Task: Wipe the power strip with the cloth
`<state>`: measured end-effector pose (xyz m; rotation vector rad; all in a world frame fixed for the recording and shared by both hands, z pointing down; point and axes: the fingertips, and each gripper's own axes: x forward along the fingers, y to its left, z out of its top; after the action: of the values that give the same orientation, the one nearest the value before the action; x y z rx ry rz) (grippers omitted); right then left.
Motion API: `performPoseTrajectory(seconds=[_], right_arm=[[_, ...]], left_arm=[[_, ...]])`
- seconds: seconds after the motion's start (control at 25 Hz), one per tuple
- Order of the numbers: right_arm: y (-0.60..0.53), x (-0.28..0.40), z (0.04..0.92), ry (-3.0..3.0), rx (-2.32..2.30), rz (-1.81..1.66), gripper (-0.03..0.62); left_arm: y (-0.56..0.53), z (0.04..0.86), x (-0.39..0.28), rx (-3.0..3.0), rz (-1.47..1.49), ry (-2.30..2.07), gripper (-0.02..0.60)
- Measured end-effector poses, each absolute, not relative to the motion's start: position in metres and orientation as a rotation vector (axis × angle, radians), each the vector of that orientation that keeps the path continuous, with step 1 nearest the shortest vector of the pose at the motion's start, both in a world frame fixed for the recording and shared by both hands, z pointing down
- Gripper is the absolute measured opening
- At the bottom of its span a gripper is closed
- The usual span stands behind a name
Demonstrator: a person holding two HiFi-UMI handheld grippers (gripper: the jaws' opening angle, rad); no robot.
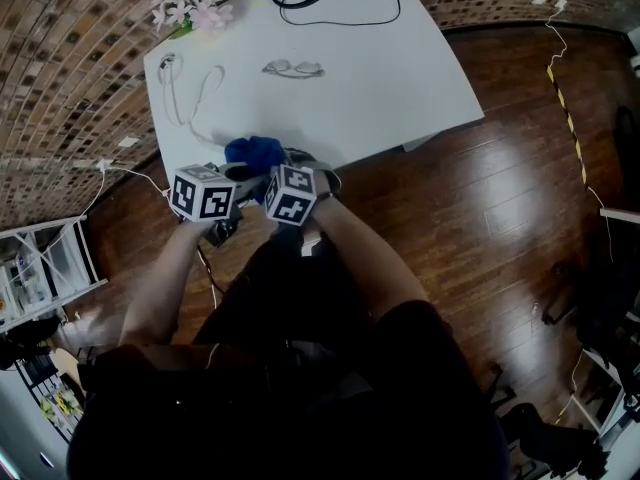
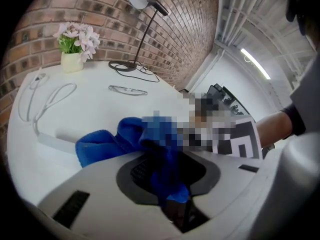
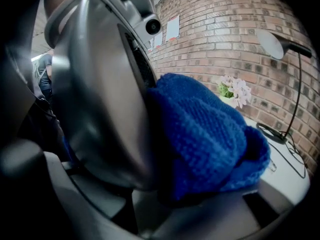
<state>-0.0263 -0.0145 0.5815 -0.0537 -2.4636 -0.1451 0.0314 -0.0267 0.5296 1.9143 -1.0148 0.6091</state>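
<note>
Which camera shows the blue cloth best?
The right gripper view: the cloth fills the middle, close enough to see its knit. The left gripper view shows it smaller and partly under a blur patch. The head view shows only a small blue bit.

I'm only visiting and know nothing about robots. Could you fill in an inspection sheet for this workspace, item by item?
Surface: white table, mostly bare.
Job's things: blue cloth at the near edge; white power strip partly under it.
Clutter: glasses, flowers, desk lamp.
Grippers: left gripper has its jaws shut on the cloth; right gripper has the bunched cloth between its jaws and seems to grip it.
Cables: white cable looped towards the power strip; black lamp cable; taped cable on the floor.
Surroundings: brick wall, wooden floor, shelf.
</note>
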Motion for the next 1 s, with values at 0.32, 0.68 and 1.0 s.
performPoseTrajectory(seconds=[0.32,0.68,1.0], right_arm=[[-0.014,-0.024,0.580,-2.477,-0.044,-0.166,0.173],[-0.013,-0.024,0.579,-2.473,-0.042,-0.143,0.173],[-0.016,-0.024,0.580,-2.441,-0.037,-0.075,0.173]], left_arm=[[-0.028,0.526,0.034,1.963,0.572,-0.940,0.103],[-0.025,0.524,0.036,2.034,0.559,-0.784,0.103],[-0.029,0.523,0.022,2.093,0.528,-0.658,0.103]])
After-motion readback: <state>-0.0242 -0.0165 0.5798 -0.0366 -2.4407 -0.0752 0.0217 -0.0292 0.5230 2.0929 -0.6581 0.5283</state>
